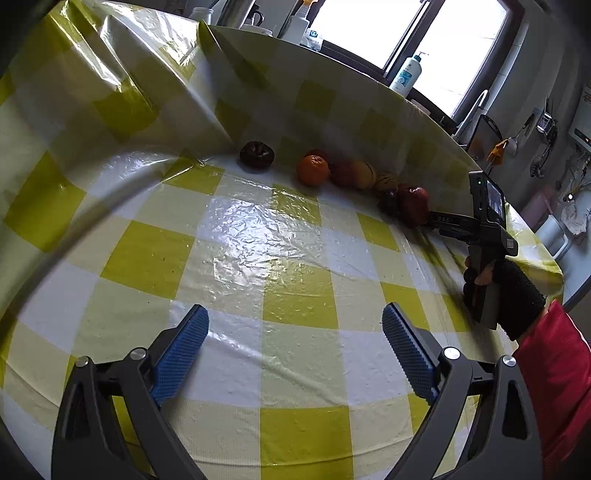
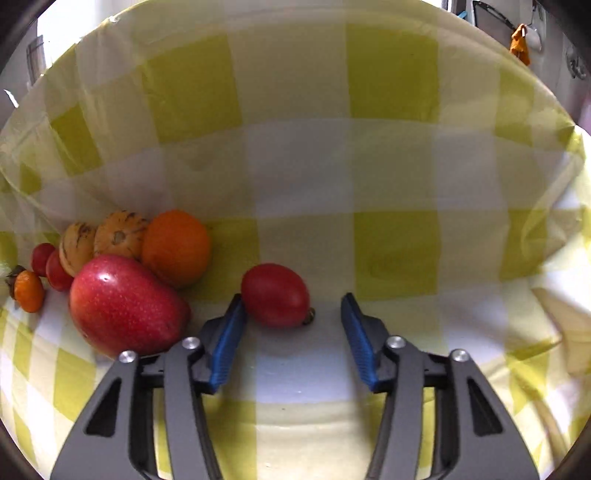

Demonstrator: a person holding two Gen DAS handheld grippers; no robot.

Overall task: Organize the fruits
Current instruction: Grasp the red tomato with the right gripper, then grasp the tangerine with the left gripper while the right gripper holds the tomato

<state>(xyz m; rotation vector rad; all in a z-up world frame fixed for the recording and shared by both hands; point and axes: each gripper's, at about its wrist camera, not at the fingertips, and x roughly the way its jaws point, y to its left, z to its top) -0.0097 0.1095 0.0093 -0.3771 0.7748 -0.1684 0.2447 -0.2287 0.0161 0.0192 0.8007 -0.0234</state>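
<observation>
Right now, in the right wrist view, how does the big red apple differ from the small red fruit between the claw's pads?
The red apple is much larger; the small red fruit is egg-shaped. The red apple's skin is speckled, the small red fruit's smooth. The red apple touches the fruit row; the small red fruit lies apart, between the open right claw. Both rest on the checked cloth.

Yellow-and-white checked tablecloth [image 1: 280, 236] covers my work surface, rising behind as a backdrop. White pump bottle [image 1: 406, 75] on the windowsill; bright window [image 1: 373, 26] beyond it.
</observation>
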